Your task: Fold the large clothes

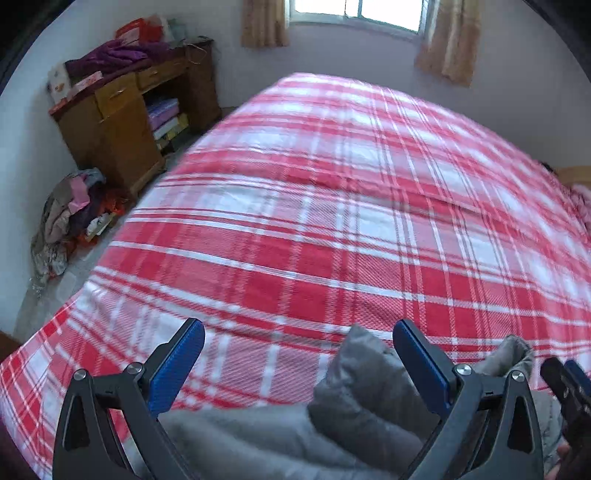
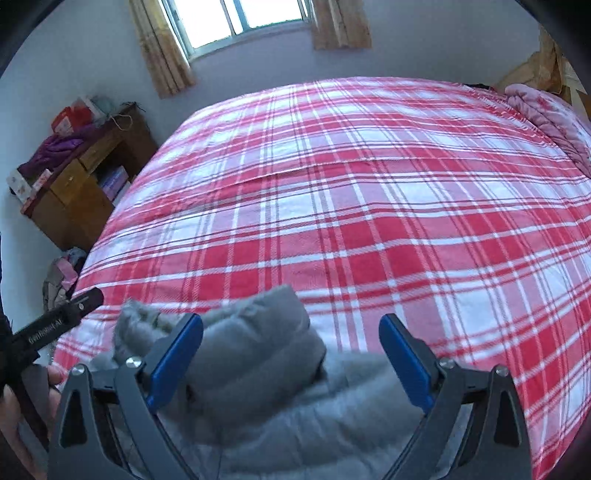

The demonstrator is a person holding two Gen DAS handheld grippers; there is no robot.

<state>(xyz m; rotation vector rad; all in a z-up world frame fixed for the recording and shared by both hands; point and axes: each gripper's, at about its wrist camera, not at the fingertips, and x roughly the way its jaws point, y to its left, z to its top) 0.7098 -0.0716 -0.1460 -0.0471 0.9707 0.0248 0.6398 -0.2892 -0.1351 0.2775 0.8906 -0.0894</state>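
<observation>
**Caller:** Grippers first, at the near edge. Your left gripper (image 1: pixel 297 363) has its blue pads spread wide, nothing pinched between them. Your right gripper (image 2: pixel 291 356) is the same, jaws apart, hanging over cloth without clamping it.

**Analyst:** And the grey padded jacket (image 2: pixel 258 354) lies bunched right under you, at the near edge of the bed (image 2: pixel 369 206), on the red plaid cover. A puffy part rises between your right gripper's pads, though contact isn't clear.

**Caller:** So how far along are you?

**Analyst:** Barely begun, I'd judge. The jacket (image 1: pixel 354 398) is a rumpled heap, no flat panels, no crisp fold visible. You've got spreading, smoothing and every fold left.

**Caller:** Further out, wide open plaid to work on.

**Analyst:** The views differ there. Your left camera shows the wooden cabinet (image 1: pixel 122 122) far left most plainly, plus a clothes pile (image 1: pixel 70 218) on the floor. Your right camera alone catches pink bedding (image 2: pixel 546 118) at the far right corner. Both see the window (image 2: pixel 240 18).
</observation>
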